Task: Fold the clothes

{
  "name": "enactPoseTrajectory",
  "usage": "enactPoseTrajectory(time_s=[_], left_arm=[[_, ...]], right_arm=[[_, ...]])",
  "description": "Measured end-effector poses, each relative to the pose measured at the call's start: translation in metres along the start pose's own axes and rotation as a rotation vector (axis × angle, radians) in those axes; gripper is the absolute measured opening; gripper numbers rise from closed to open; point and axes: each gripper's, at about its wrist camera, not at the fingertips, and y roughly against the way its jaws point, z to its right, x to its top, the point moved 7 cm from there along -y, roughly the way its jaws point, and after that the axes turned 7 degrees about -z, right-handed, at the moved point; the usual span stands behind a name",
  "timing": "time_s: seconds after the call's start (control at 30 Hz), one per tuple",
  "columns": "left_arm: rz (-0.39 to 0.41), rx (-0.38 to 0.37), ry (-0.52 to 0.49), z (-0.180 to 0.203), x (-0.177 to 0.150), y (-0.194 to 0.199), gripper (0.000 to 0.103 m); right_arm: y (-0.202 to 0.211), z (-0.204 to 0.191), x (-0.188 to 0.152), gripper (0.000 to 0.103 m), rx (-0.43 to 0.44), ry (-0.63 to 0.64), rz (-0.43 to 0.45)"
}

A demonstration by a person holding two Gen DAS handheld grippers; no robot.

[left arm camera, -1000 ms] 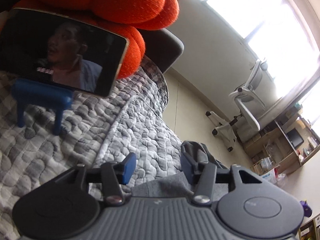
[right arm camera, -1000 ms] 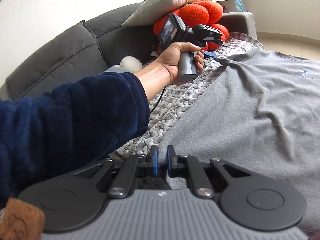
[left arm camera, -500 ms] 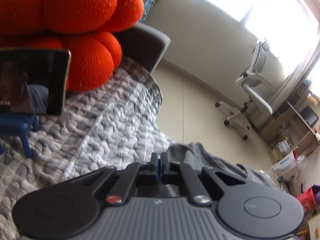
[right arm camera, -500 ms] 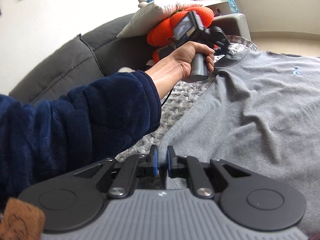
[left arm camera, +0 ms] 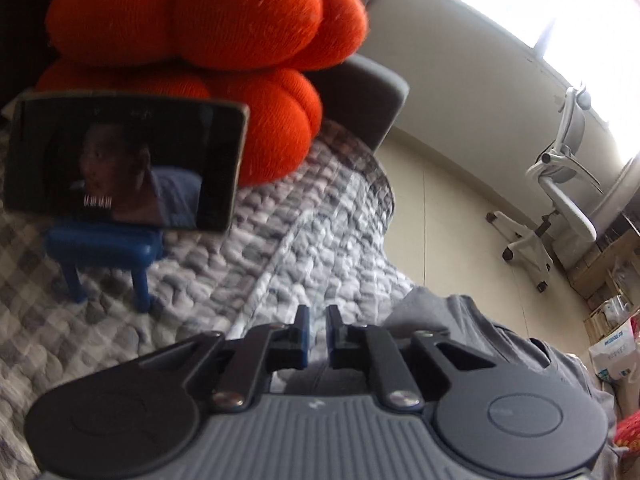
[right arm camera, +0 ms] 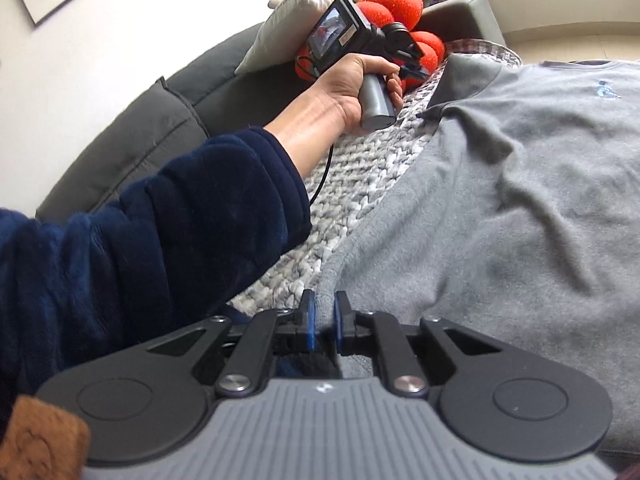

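Note:
A grey sweater [right arm camera: 520, 200] lies spread on a grey knitted blanket [right arm camera: 360, 168] over the sofa. My right gripper [right arm camera: 324, 312] is shut on the sweater's near hem, with cloth pinched between the blue pads. A hand holds my left gripper [right arm camera: 416, 70] at the far sleeve corner, which stands raised and folded over. In the left wrist view the left gripper [left arm camera: 317, 320] has its jaws opening. A narrow gap shows the blanket [left arm camera: 320, 240] through it, and the sweater [left arm camera: 460, 320] lies under and to the right of the fingers.
Orange knot cushions [left arm camera: 240, 40] and a phone [left arm camera: 124, 164] on a blue stand [left arm camera: 104, 248] sit just beyond the left gripper. A white pillow [right arm camera: 288, 28] leans on the dark sofa back [right arm camera: 140, 128]. A dark blue sleeve [right arm camera: 140, 240] crosses the left. An office chair [left arm camera: 560, 184] stands on the floor.
The left jaws went from wide apart to shut, then parted a little. The left hand lifted and swung near the sleeve corner. The right gripper kept its grip on the hem.

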Motion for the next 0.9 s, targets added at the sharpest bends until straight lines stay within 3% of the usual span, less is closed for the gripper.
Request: enactPoseTrajectory(time_s=[0.17,0.23,0.3,0.37,0.43,0.47,0.53,0.67,0.77,0.9], left_arm=[[-0.055,-0.129,0.123,-0.014,-0.012,-0.004,0.031],[-0.053,-0.215,0.115,0.001,-0.015,-0.004,0.042],[-0.067,-0.229,0.053,0.023,-0.024,-0.009,0.044],[-0.052,-0.138,-0.059,0.045,-0.033,-0.011,0.040],[-0.051,-0.127,-0.160,0.067,-0.040,-0.009,0.007],[-0.061,-0.131,-0.175,0.073,-0.043,-0.008,0.002],[-0.059,-0.090,-0.223,0.080,-0.048,-0.006,0.000],[0.008,0.124,-0.374,0.084,-0.047,0.003,0.000],[0.062,0.117,-0.341,0.080,-0.034,0.016,0.000],[0.099,0.134,-0.161,0.050,-0.011,0.026,0.000]], right_arm=[[0.009,0.001,0.002,0.012,0.023,-0.014,0.025],[0.009,0.002,0.002,0.012,0.020,-0.013,0.027],[0.009,0.003,0.002,0.012,0.014,-0.011,0.025],[0.008,0.004,0.000,0.012,0.005,-0.011,0.019],[0.007,0.005,-0.001,0.012,-0.002,-0.010,0.014],[0.006,0.006,-0.002,0.012,-0.005,-0.009,0.013],[0.006,0.008,-0.003,0.012,-0.012,-0.010,0.011],[0.005,0.011,-0.005,0.012,-0.016,-0.026,0.004],[0.003,0.012,-0.006,0.012,-0.009,-0.041,0.000],[0.002,0.007,-0.006,0.012,0.038,-0.046,0.018]])
